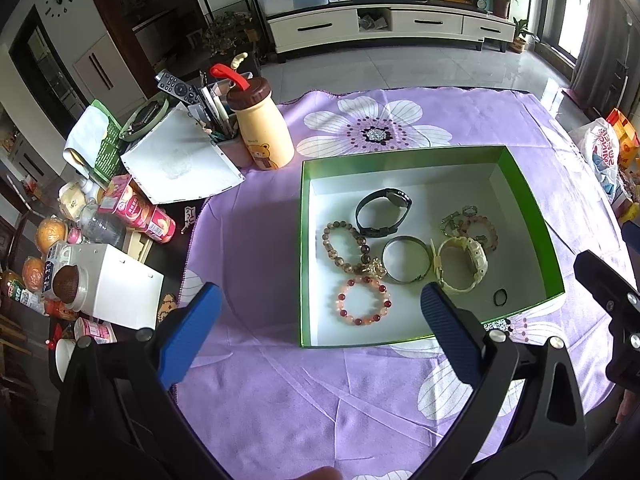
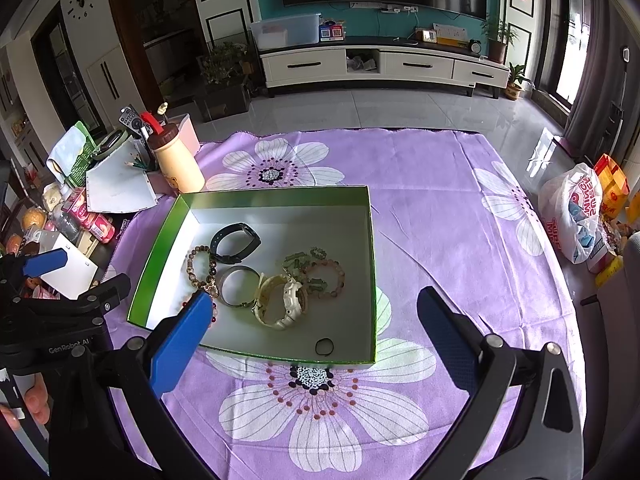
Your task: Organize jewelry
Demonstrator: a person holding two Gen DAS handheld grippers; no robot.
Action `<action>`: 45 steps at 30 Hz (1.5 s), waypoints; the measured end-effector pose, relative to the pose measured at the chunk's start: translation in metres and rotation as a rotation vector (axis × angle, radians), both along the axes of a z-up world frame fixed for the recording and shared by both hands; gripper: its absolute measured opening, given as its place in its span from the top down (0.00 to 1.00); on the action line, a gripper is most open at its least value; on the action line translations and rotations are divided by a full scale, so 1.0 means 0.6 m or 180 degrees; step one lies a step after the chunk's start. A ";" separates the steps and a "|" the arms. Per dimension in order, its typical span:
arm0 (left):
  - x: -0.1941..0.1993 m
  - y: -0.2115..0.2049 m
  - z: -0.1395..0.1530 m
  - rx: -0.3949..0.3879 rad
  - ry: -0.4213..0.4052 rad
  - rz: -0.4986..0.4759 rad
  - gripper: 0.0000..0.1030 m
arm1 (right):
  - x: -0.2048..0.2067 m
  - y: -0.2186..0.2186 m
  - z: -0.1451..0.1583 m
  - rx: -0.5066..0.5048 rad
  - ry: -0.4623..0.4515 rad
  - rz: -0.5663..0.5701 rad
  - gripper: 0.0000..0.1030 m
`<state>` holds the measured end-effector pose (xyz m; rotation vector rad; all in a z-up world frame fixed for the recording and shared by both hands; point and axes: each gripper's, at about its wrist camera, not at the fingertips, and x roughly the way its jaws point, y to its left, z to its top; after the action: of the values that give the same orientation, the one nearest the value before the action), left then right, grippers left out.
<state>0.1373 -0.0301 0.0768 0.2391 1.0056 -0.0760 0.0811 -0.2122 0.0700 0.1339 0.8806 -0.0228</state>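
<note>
Holding both your left gripper (image 1: pixel 320 322) and right gripper (image 2: pixel 316 332) with jaws apart and empty above the green box (image 1: pixel 520 184), you find watches, bangle (image 1: pixel 405 259) and bead bracelets clustered inside, so single out one untangled piece per grasp.

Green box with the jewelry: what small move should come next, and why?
Probably hold the open left gripper and right gripper hovering clear. Every piece, from black watch to small ring, already lies in the green box, which fits jewelry just gathered or awaiting sorting.
</note>
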 end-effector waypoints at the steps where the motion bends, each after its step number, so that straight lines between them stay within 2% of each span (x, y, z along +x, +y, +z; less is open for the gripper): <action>1: 0.001 0.000 -0.001 0.0003 0.0002 0.0004 0.02 | 0.000 0.000 0.000 0.0001 -0.0001 -0.0001 0.01; 45: 0.003 -0.001 -0.006 0.0019 0.0023 0.0047 0.02 | 0.001 -0.005 -0.011 0.0003 0.0019 -0.0011 0.01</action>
<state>0.1392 -0.0305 0.0732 0.2372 1.0146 -0.0605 0.0814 -0.2154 0.0634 0.1362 0.8864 -0.0259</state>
